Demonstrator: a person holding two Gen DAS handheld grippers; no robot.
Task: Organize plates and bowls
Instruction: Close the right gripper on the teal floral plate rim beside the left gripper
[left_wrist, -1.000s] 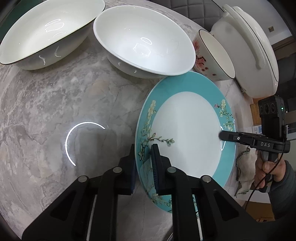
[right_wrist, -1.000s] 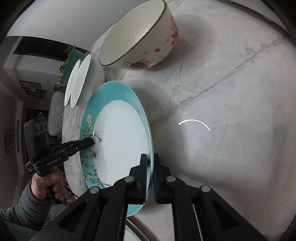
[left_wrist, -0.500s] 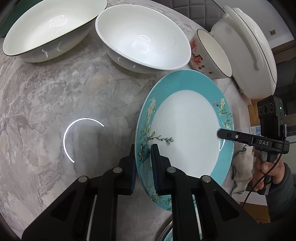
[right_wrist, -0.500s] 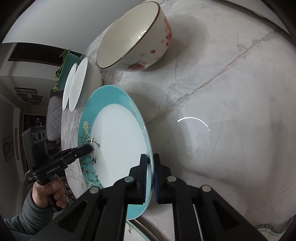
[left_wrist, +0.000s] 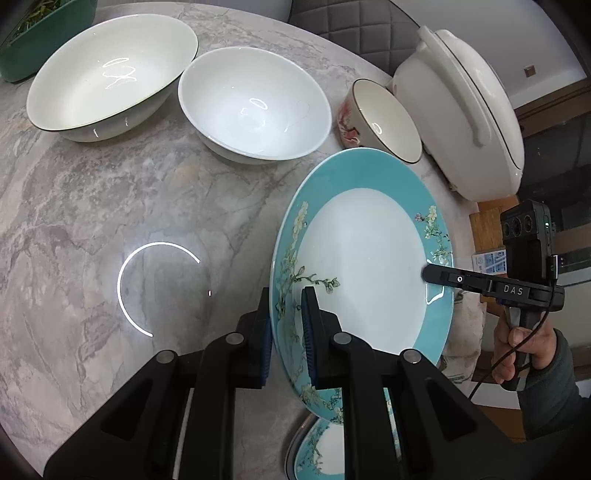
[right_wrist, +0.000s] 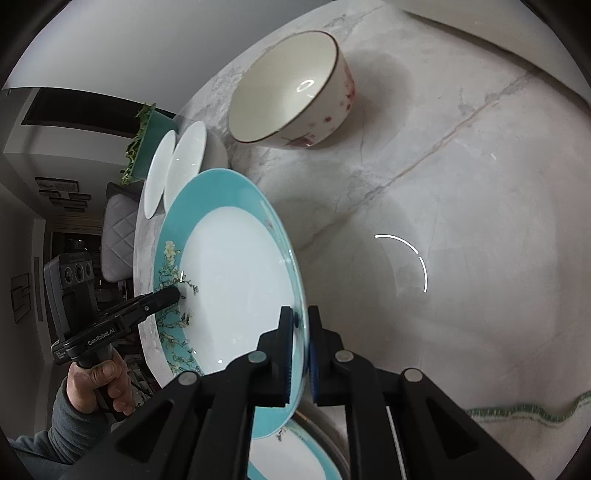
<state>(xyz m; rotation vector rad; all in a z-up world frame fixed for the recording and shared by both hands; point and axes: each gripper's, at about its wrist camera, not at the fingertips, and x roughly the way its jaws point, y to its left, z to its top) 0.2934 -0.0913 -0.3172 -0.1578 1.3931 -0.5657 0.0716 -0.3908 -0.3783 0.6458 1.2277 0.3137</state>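
The table (left_wrist: 110, 206) carried three bowls along its far edge, so the near side was free for stacking. The teal plate (left_wrist: 365, 258) hung above the near edge, over a like plate (left_wrist: 325, 448), presumably to be stacked. The left gripper (left_wrist: 286, 325) and right gripper (right_wrist: 301, 332) each pinched opposite rims, sharing its weight.

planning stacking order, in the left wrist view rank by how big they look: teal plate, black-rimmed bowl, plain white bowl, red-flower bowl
1. teal plate, though nearness to the camera inflates it
2. black-rimmed bowl
3. plain white bowl, close to the second
4. red-flower bowl
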